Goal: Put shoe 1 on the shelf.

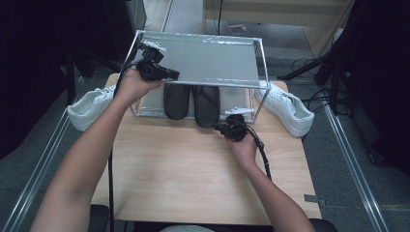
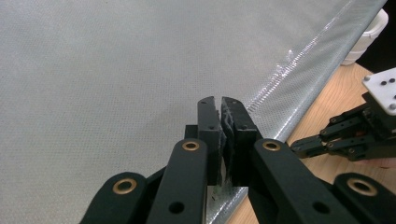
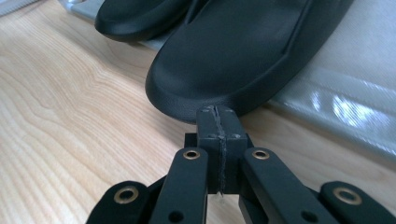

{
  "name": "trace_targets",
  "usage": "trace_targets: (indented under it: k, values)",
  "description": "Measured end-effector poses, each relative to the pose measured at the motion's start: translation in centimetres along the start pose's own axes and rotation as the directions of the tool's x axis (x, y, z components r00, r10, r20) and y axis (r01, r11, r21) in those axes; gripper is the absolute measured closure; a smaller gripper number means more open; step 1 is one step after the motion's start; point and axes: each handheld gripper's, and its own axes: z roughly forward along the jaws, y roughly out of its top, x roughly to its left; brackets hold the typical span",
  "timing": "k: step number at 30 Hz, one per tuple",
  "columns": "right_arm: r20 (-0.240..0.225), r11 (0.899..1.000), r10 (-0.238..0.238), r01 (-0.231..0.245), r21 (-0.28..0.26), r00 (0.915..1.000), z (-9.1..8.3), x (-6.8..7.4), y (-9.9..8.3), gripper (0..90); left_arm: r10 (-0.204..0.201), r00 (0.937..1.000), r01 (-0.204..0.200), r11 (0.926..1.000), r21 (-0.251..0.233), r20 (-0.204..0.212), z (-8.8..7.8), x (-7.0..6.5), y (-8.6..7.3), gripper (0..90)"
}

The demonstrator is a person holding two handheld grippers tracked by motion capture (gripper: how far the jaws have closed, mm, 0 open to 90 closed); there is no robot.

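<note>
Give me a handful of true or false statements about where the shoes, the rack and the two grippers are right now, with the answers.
1. Two black slip-on shoes lie side by side on the lower level of the metal-framed rack. True.
2. Both white sneakers sit on the rack's grey top shelf. False: one white sneaker lies at the rack's left end and the other white sneaker at its right, both off the shelf.
3. The right gripper is shut, its tips at the toe of a black shoe. True.
4. The left gripper stands wide open over the wooden table. False: it is pinched on the grey top shelf.
</note>
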Motion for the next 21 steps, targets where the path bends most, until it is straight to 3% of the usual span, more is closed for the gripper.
trace_targets:
  k: [4, 14, 21]
  values:
    - [0.012, 1.000, -0.024, 0.024, 0.003, 0.9996, 0.9, 0.6, 0.6, 90.0, 0.003, 1.0000, -0.003, 1.0000, 0.001, -0.002, 0.0, 0.0, 0.0, 87.1]
    - [0.000, 1.000, -0.029, 0.029, 0.007, 0.9996, 3.1, 1.7, 2.1, 90.0, 0.004, 1.0000, -0.004, 1.0000, -0.001, -0.003, 0.0, 0.0, 0.0, 87.1]
    - [-0.006, 0.999, -0.034, 0.034, -0.005, 0.9994, 3.0, 1.5, 2.6, 90.0, 0.012, 0.9999, -0.012, 0.9999, -0.003, -0.010, 0.0, -0.1, 0.0, 87.1]
